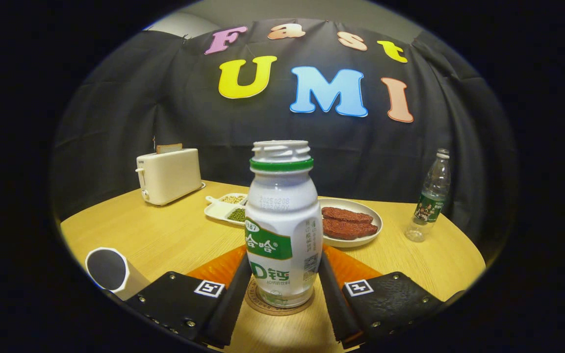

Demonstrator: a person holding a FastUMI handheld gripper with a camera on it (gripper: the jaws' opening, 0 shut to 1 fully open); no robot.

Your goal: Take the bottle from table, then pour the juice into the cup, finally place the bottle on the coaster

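While the gripper (pixel 282 289) is holding its two fingers against either side of the white yogurt-drink bottle (pixel 282 230), that uncapped bottle is standing upright on the round cork coaster (pixel 278 303), so the closing placement step appears to be in hand. Beside the left finger the white cup (pixel 108 272) is lying close by, with an orange mat (pixel 348 267) beneath and a plate of red slices (pixel 353 223) beyond. Next, judging from this, the fingers are needing to spread evenly and draw straight back, leaving the bottle unknocked.
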